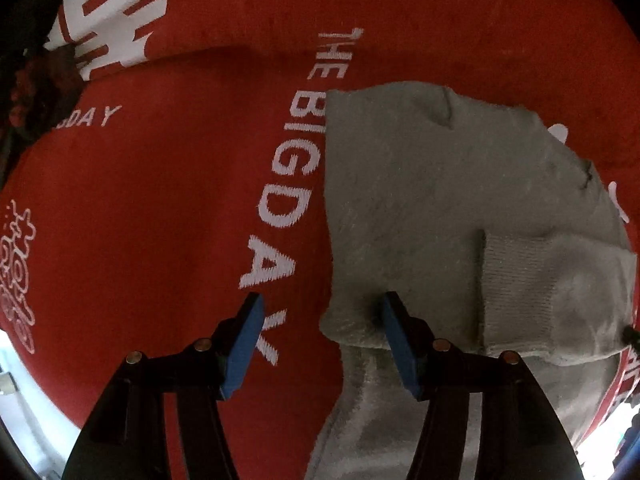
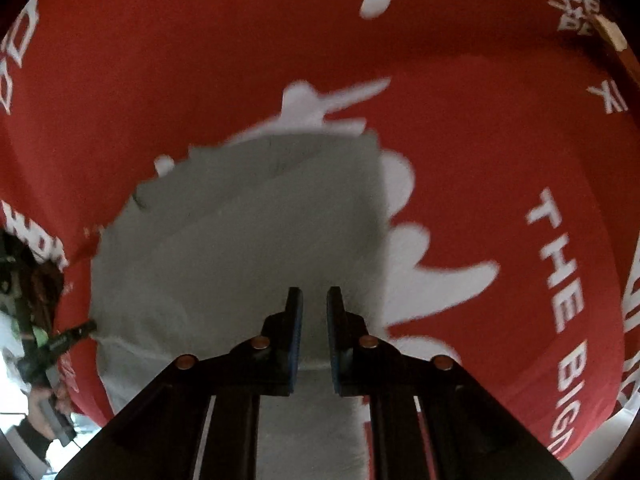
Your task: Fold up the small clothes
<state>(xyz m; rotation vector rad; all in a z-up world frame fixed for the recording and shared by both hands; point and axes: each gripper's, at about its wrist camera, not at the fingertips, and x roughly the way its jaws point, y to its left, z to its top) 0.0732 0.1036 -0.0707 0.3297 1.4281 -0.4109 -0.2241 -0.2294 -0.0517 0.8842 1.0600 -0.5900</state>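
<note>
Two grippers work over one grey knit garment (image 1: 420, 208) that lies on a red cloth (image 1: 160, 200) printed with white lettering, which covers the bench. The left gripper (image 1: 320, 332) points down with its jaws standing apart and empty: one blue pad rests near the garment's lower left corner, the other is over bare red cloth, so the edge sits between them but is not pinched. The right gripper (image 2: 315, 320) has its jaws nearly closed; grey fabric (image 2: 240, 240) lies just under and behind them, and it cannot be told whether a thin layer is caught between the pads. A ribbed cuff (image 1: 540, 292) is already turned over onto the body of the garment. To do this step well, the left jaws likely need to settle lower so both layers of the corner enter the gap before closing, while the right gripper pins or tensions its side. A shallow bite would probably slip and leave the fold crooked.
</note>
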